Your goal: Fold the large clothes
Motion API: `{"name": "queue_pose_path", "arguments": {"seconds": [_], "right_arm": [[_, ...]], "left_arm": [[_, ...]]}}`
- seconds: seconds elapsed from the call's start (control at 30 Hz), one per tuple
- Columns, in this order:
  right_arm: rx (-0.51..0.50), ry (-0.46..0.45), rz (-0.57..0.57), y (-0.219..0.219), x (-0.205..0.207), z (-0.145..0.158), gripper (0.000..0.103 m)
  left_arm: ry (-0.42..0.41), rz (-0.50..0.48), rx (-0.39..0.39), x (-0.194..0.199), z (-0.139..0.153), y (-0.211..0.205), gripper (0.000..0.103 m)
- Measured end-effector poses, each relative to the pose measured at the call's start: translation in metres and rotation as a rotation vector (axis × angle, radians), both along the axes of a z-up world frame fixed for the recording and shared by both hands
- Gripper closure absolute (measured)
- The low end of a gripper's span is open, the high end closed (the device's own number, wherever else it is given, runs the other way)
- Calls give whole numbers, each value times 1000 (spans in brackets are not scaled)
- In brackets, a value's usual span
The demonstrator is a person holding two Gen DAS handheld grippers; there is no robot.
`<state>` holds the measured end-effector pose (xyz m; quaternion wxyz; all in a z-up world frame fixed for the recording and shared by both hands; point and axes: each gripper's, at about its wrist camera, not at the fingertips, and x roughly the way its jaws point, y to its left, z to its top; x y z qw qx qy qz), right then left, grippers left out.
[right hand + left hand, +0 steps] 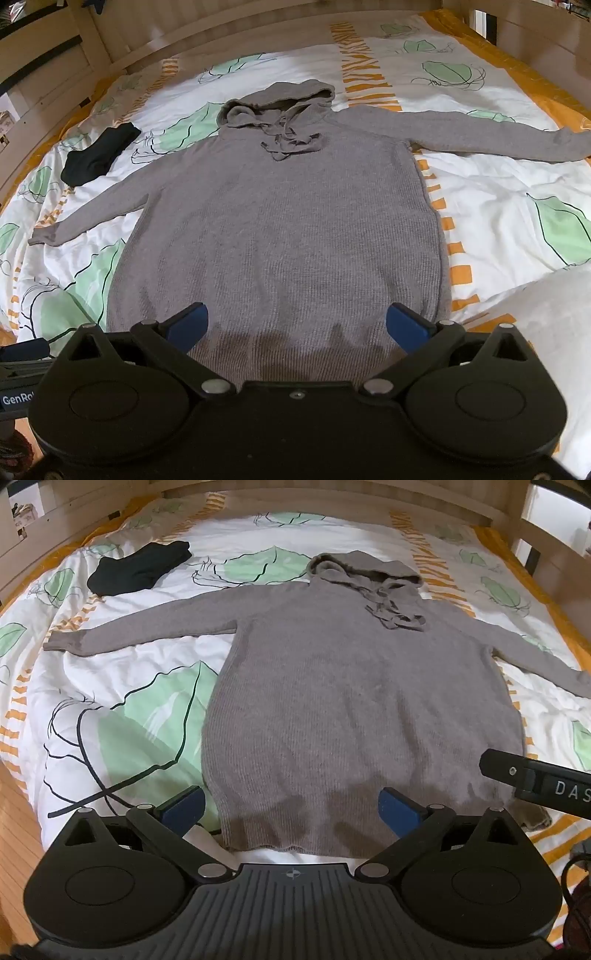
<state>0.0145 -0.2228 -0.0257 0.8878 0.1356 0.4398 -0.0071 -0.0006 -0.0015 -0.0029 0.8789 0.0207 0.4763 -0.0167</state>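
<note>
Spread fingers (291,805), grey hoodie (354,701), black garment (136,570)

Grey hooded sweater (280,221) flat on the leaf-print duvet (498,206), sleeves spread, wide-open right gripper (297,326) above its hem.

Lighting: soft, even daylight, moderately bright. Shadows: faint, on hoodie (362,716) hem near fingers (186,805). Focus: sharp centrally. Distortion: strong fisheye curvature at edges.

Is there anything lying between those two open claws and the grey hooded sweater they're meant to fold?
Nothing visible. Both hand-held grippers, left and right, hang open right above the sweater's hem. The folded black garment lies apart, beyond the left sleeve.
</note>
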Motion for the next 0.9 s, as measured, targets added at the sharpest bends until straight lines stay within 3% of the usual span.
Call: {"name": "queue_pose_path", "arguments": {"seconds": [0.9], "right_arm": [[-1, 1, 7, 4, -1, 0, 0]], "left_arm": [[8, 7, -3, -1, -4, 6, 2]]}}
